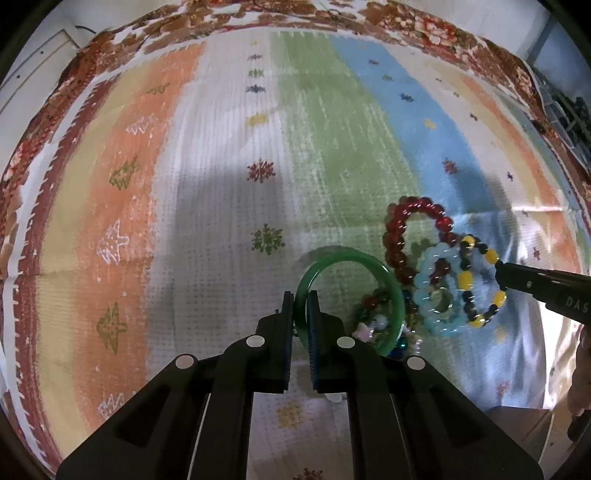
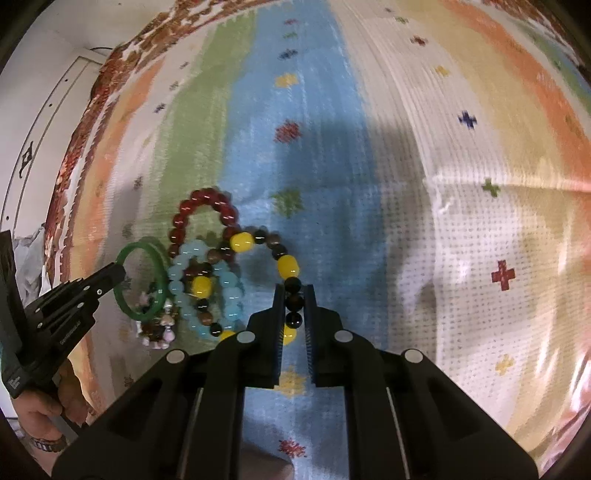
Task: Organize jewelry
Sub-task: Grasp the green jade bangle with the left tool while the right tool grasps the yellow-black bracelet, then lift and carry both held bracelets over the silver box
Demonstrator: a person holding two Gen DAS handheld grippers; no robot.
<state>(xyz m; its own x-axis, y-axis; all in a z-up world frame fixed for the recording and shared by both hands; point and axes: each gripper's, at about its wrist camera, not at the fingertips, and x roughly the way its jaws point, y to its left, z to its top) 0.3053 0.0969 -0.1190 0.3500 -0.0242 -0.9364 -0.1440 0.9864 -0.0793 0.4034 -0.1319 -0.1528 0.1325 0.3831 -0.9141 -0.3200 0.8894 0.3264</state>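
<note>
A heap of bracelets lies on a striped cloth. My left gripper is shut on the rim of a green bangle, which stands tilted; it also shows in the right wrist view, with the left gripper. My right gripper is shut on a black-and-yellow bead bracelet, seen in the left wrist view too with the right gripper. A dark red bead bracelet and a light blue bead bracelet lie under it. A small mixed-bead bracelet lies by the bangle.
The striped cloth with small motifs covers the surface; a brown floral fabric borders it at the far side. A white wall panel stands at the left. A person's hand with a watch holds the left gripper.
</note>
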